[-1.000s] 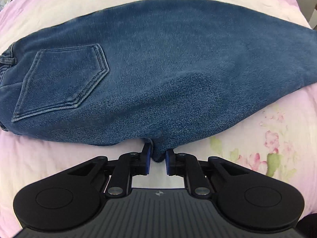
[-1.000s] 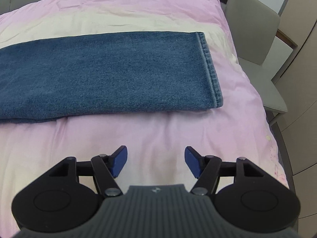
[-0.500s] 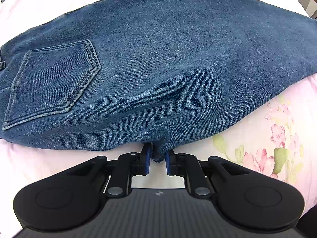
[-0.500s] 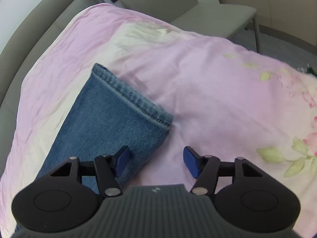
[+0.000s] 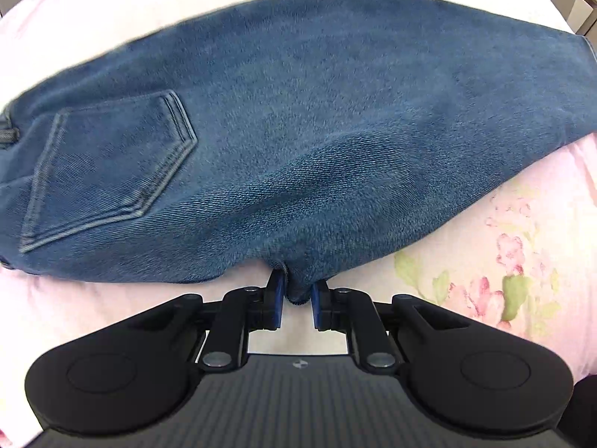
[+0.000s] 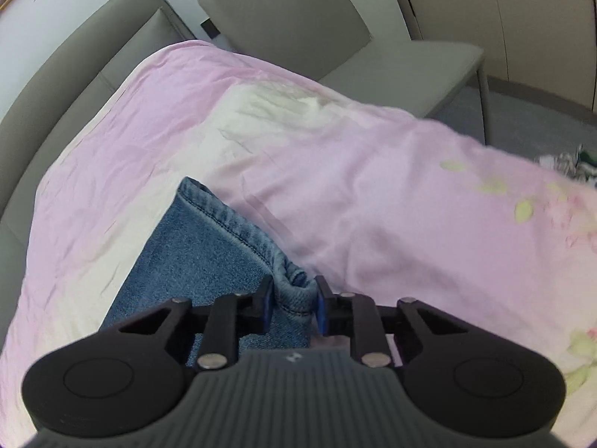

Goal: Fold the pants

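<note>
Item: jeans (image 5: 298,119), qty 1, blue denim, lying flat along a pink floral bedsheet (image 5: 522,231), legs stacked one on the other, back pocket (image 5: 108,168) up, qty 1 visible. Left gripper (image 5: 297,296): nearly closed, pinching a small tuck of denim at the near edge, approx. the crotch/seat area; pads sit tight on the cloth. Right gripper (image 6: 293,302): jaws have just been closing, now narrow, w/ the hem corner (image 6: 294,291) of the leg end bunched between them; grip looks made, though motion blur in the right wrist view makes it hard to say how many layers are caught. Risks: (1) right jaws may hold only the top leg's hem, so on lifting, the lower leg stays behind and the fold comes out skewed; (2) left pinch is shallow, at the very tip of the tuck, and heavy denim could slip out under pull; (3) a corner-only hold lets the far side of the hem sag, giving a diagonal crease; (4) sheet is soft and loose, could drag or wrinkle w/ the cloth. Other: grey chairs (image 6: 283,18) beyond the bed, qty 2 at least. Grippers: qty 2, both engaged on the jeans.
</note>
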`<state>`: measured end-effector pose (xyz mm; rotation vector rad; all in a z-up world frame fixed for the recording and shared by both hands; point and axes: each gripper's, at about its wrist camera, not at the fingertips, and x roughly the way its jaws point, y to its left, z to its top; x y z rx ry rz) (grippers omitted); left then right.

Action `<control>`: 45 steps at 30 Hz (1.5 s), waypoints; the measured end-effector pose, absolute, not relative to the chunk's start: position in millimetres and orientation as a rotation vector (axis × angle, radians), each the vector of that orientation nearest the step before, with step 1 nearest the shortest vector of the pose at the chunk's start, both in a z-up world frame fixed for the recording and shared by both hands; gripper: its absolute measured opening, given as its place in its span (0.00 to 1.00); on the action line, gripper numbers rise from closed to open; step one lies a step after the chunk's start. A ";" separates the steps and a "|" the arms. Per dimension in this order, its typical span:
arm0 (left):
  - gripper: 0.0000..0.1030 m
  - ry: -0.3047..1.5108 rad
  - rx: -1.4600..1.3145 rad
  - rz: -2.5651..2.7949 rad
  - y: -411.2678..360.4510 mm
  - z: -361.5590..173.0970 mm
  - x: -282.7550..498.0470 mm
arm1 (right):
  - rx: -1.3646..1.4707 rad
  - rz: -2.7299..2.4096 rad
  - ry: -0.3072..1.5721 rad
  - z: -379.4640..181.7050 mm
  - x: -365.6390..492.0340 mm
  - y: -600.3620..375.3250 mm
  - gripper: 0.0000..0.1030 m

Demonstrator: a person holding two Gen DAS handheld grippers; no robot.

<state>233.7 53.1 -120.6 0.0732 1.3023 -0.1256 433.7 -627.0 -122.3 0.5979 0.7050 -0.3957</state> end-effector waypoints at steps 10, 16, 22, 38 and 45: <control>0.08 1.438 0.119 -0.105 65.0 -135.1 222.2 | 0.471 -0.400 0.757 -99.3 444.8 -616.6 0.14; 0.14 1.268 0.117 -0.111 92.5 -72.0 172.9 | 0.447 -0.437 0.818 -72.8 423.4 -625.6 0.67; 0.21 1.063 0.078 -0.081 106.0 4.1 136.6 | 0.395 -0.294 0.865 -27.3 373.7 -576.1 0.69; 0.33 0.797 0.119 -0.243 82.3 76.3 52.9 | 0.219 -0.122 0.829 101.1 228.1 -435.6 0.88; 0.42 0.790 0.114 -0.322 72.4 65.2 71.7 | 0.135 -0.206 0.818 120.8 227.4 -418.8 0.93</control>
